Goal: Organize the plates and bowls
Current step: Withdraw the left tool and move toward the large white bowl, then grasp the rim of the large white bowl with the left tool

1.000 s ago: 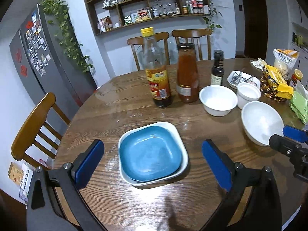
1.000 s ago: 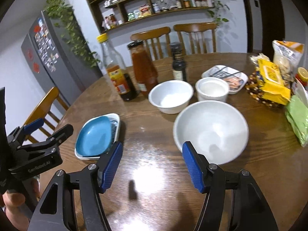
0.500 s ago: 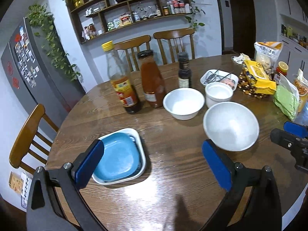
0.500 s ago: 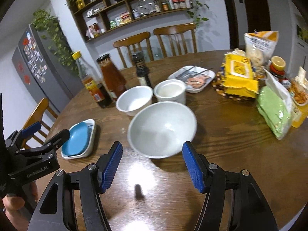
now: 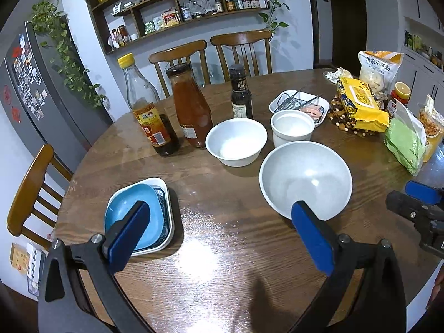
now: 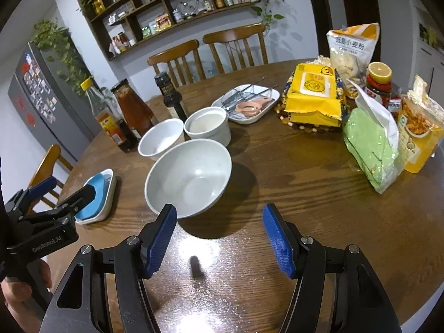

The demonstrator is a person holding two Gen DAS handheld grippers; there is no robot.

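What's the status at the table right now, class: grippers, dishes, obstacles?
Left gripper and right gripper open, empty. Blue plate sits in white square dish; three white bowls unstacked, large bowl nearest. Bottles behind; nothing blocking.

worktop [image 5: 222, 199]: dark wood, visibly grained, glossy where light is reflected
large bowl [image 5: 305, 179]: white, smooth, glazed (likely ceramic)
blue plate [image 5: 130, 208]: smooth, satin
gripper pads [image 6: 277, 240]: blue, finely ribbed, matt
green bag [image 6: 371, 149]: shiny plastic
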